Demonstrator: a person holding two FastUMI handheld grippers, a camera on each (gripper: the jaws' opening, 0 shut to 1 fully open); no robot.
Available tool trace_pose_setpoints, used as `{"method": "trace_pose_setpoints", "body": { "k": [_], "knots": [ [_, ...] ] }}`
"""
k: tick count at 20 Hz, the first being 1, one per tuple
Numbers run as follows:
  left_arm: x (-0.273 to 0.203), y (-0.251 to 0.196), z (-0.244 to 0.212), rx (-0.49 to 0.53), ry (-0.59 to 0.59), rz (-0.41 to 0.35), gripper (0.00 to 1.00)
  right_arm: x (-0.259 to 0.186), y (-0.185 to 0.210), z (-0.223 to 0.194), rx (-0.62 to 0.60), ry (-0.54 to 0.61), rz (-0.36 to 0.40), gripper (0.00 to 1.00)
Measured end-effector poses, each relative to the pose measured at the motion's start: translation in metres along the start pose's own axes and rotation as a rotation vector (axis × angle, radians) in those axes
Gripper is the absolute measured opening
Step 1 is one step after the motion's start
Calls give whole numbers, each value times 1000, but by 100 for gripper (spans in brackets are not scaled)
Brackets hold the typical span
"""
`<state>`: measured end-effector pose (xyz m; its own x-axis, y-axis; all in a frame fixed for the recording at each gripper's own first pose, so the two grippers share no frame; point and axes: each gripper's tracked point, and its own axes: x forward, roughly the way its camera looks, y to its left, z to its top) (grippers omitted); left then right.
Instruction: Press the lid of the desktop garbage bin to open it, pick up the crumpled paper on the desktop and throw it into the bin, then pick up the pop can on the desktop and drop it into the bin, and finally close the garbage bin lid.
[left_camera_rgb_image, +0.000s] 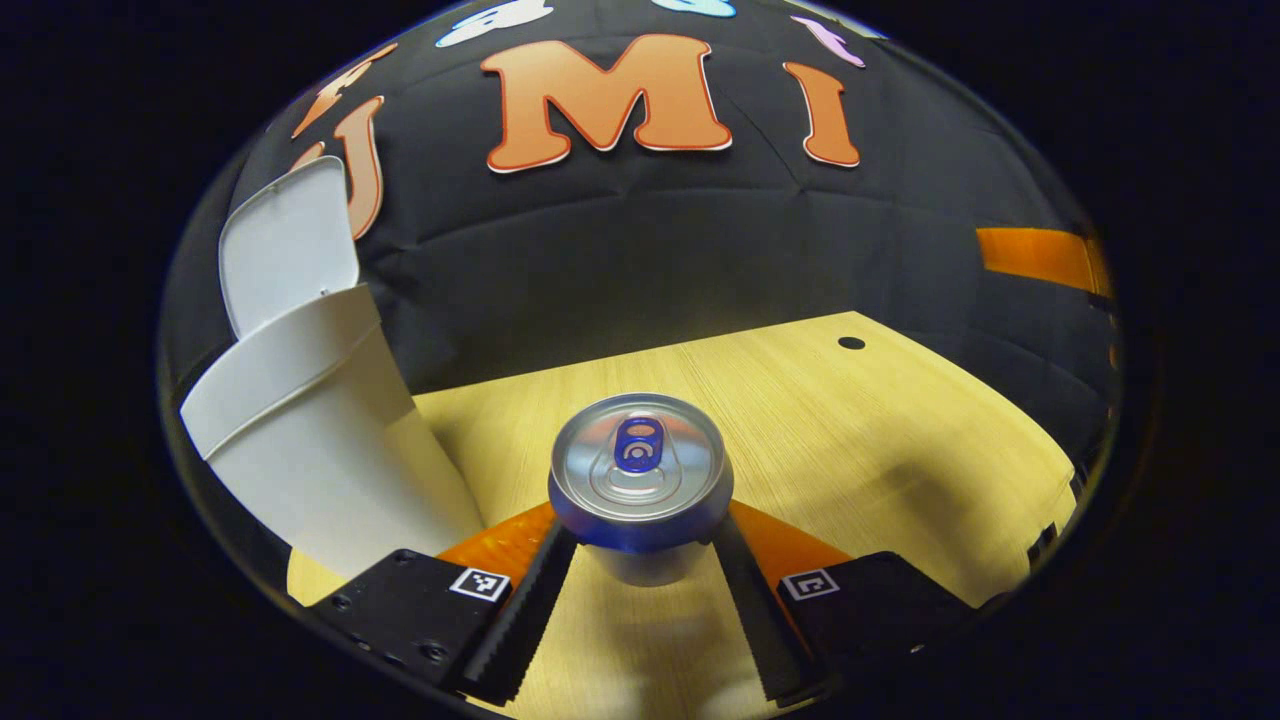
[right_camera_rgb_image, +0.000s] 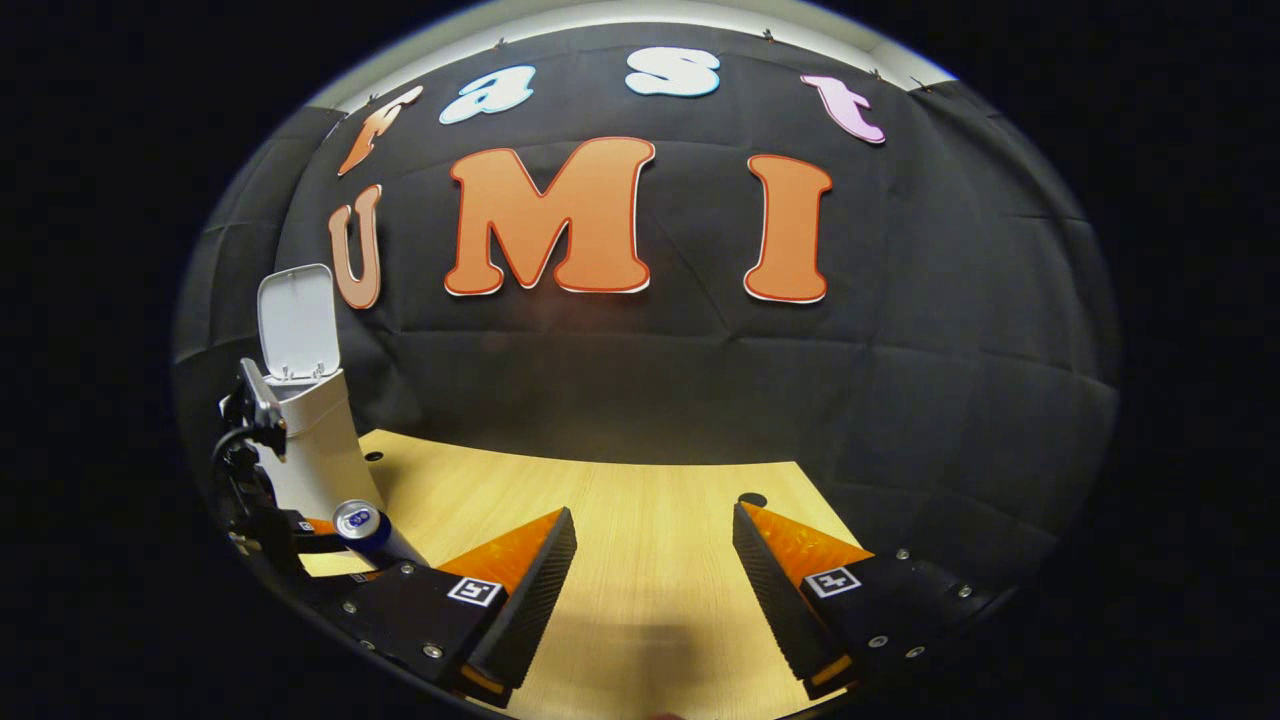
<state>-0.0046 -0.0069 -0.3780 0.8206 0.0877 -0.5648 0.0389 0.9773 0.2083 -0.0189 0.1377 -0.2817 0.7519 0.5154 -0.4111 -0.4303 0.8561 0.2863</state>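
Your left gripper (left_camera_rgb_image: 640, 555) brackets the upright pop can (left_camera_rgb_image: 638, 470), both fingers touching its sides: can gripped. It stands near the table's (left_camera_rgb_image: 850, 430) left edge. Bin (left_camera_rgb_image: 320, 440), lid (left_camera_rgb_image: 285, 240) up, sits just left of the can; lift, then carry left. Right gripper (right_camera_rgb_image: 655, 560) wide open, empty.

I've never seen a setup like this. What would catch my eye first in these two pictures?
Probably the pop can, standing upright on the wooden desktop between the left gripper's two fingers. Next, the white garbage bin to the can's left, its lid flipped up. In the right gripper view, the right gripper hangs open over bare wood.
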Motion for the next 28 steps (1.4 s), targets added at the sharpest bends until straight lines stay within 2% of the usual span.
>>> {"method": "trace_pose_setpoints", "body": {
  "k": [4,15,20,25,28],
  "knots": [
    [-12,11,20,-12,-74,34,83,5,6,1,0,-9,18,94],
    [-44,64,69,-69,-239,185,81,18,24,5,14,-23,57,94],
    [-60,84,90,-103,-303,213,81,20,34,11,-4,-42,63,94],
    [-103,126,122,-122,-375,243,81,19,49,24,-6,-67,76,94],
    [-113,143,124,-133,-376,259,81,18,58,31,-4,-82,86,94]
  ]
}}
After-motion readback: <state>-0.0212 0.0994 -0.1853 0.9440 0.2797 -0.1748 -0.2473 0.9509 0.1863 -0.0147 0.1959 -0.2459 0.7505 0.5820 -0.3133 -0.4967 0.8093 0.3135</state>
